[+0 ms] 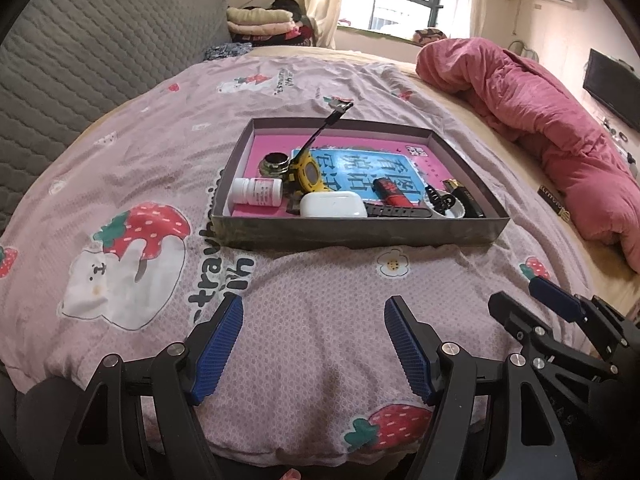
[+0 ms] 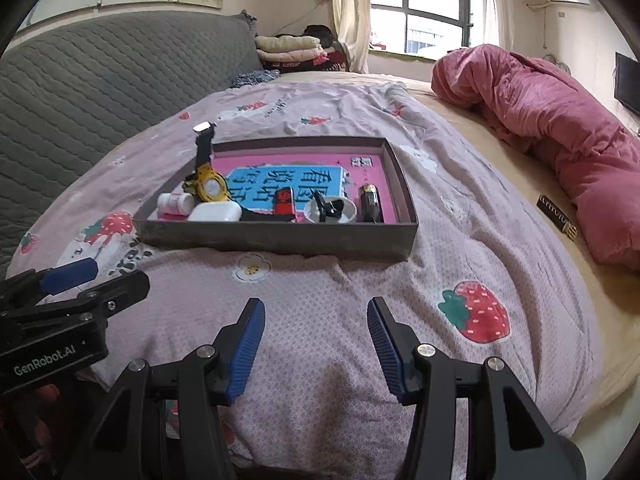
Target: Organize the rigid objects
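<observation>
A shallow dark box (image 1: 352, 234) (image 2: 280, 236) lies on the bed with a pink and blue book inside. In it are a white pill bottle (image 1: 258, 191) (image 2: 174, 202), a yellow watch (image 1: 308, 172) (image 2: 210, 186), a white earbud case (image 1: 333, 205) (image 2: 216, 212), a red and black item (image 1: 392, 192) (image 2: 284, 200), a small white dish (image 1: 450, 206) (image 2: 330, 210) and a dark lighter (image 1: 466, 196) (image 2: 370, 202). My left gripper (image 1: 314, 312) is open and empty, short of the box. My right gripper (image 2: 316, 312) is open and empty beside it.
The pink strawberry-print sheet (image 1: 312, 320) covers the bed. A rolled pink duvet (image 1: 540, 120) (image 2: 560, 132) lies at the right, with a small dark package (image 2: 558, 216) beside it. A grey quilted headboard (image 1: 80, 80) stands at the left. Folded clothes (image 2: 296, 50) lie near the window.
</observation>
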A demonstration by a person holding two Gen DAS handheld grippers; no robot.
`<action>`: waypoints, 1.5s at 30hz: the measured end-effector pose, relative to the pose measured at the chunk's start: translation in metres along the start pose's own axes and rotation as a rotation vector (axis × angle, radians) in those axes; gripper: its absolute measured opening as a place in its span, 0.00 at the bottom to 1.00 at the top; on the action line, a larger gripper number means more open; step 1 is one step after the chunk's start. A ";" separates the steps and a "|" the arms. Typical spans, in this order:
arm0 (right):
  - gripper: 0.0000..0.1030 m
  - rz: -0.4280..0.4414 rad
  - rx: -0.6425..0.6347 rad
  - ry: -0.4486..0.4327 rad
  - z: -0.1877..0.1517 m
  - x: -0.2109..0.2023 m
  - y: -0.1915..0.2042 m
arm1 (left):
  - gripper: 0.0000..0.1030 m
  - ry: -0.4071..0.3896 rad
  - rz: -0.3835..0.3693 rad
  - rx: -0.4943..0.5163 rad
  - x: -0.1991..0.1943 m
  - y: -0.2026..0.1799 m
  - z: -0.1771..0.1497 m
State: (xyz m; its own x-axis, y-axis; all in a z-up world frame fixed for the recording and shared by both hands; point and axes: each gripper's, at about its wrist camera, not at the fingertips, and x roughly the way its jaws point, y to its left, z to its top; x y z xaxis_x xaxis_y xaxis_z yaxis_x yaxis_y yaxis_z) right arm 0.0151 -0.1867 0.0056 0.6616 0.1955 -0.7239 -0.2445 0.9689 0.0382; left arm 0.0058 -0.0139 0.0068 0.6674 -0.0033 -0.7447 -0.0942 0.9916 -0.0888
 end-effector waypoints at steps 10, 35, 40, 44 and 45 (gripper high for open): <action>0.51 0.004 -0.031 0.030 -0.003 0.012 0.009 | 0.72 0.017 0.022 0.015 0.012 -0.001 -0.002; 0.51 -0.006 -0.022 0.016 0.000 0.009 0.003 | 0.72 0.019 0.038 0.028 0.010 -0.001 -0.002; 0.51 -0.005 -0.022 0.015 0.000 0.008 0.003 | 0.72 0.018 0.041 0.029 0.010 0.000 -0.002; 0.51 -0.004 -0.022 0.017 0.000 0.009 0.003 | 0.72 0.012 0.053 0.036 0.009 0.000 -0.002; 0.51 -0.004 -0.023 0.021 0.000 0.009 0.003 | 0.72 0.011 0.059 0.040 0.009 0.000 -0.001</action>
State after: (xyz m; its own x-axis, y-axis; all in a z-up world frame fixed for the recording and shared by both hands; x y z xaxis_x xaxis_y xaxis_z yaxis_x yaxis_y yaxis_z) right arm 0.0206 -0.1824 -0.0010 0.6480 0.1881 -0.7380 -0.2583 0.9659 0.0193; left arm 0.0112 -0.0143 -0.0009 0.6532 0.0537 -0.7552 -0.1033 0.9945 -0.0186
